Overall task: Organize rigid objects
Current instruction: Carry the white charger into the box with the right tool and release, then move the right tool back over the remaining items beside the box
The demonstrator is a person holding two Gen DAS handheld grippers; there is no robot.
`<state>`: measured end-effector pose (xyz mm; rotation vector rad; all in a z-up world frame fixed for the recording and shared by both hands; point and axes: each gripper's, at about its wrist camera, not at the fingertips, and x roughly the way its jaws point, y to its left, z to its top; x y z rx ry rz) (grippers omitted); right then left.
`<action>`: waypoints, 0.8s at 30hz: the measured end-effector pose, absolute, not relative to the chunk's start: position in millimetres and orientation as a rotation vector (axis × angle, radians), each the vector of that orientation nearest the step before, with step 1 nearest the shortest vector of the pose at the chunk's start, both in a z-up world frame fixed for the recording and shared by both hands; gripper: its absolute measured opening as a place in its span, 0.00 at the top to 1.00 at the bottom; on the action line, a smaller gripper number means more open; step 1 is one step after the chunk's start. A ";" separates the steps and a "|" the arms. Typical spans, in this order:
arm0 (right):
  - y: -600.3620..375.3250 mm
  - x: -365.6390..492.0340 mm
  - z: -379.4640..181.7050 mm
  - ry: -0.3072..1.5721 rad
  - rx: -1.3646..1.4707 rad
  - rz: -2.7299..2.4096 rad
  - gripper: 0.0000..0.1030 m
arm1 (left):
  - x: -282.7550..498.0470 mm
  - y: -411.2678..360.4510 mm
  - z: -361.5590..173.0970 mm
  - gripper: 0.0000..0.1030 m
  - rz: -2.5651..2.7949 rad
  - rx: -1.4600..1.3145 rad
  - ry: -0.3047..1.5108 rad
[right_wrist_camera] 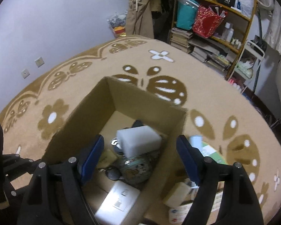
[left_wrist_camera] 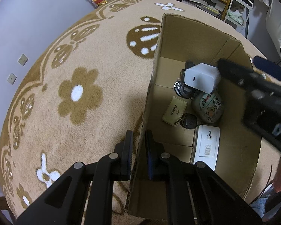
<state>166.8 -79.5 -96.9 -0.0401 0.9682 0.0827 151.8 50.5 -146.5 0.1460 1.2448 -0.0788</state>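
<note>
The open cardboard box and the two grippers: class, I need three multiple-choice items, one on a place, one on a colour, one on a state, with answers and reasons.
1. Where is the white rectangular charger block?
A. On the carpet
B. Inside the open brown cardboard box, atop the other items
C. On the shelf

2. What colour are the pads of the right gripper?
A. Blue
B. Red
C. Green

3. What is the left gripper doing?
A. Standing open over the carpet
B. Holding the charger
C. Clamping the box's wall

Answers: 1 B, the block rests on the pile in the box. 2 A, both pads show blue. 3 C, its fingers pinch the cardboard edge.
</note>
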 end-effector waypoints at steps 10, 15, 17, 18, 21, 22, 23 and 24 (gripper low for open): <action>-123.4 143.0 -61.8 0.866 0.009 0.016 0.00 | 151.7 50.4 -146.8 0.89 -0.079 0.143 1.246; -158.8 128.1 -66.2 0.873 0.042 -0.073 0.00 | 151.7 50.6 -146.8 0.89 -0.078 0.143 1.247; -171.8 124.3 -74.5 0.898 0.067 -0.104 0.00 | 151.7 50.4 -146.8 0.89 -0.078 0.144 1.246; -177.1 122.4 -79.3 0.912 0.076 -0.119 0.00 | 151.7 50.6 -146.8 0.89 -0.078 0.145 1.246; -189.8 116.6 -98.1 0.955 0.086 -0.152 0.00 | 151.6 50.1 -146.2 0.89 -0.077 0.154 1.244; -192.4 114.5 -107.4 0.976 0.083 -0.163 0.00 | 151.6 50.1 -146.1 0.89 -0.076 0.155 1.244; -193.3 113.4 -112.9 0.987 0.083 -0.166 0.00 | 151.5 50.2 -146.1 0.89 -0.076 0.157 1.244; -194.0 112.6 -120.2 1.004 0.086 -0.167 0.00 | 151.4 50.1 -146.1 0.89 -0.075 0.159 1.243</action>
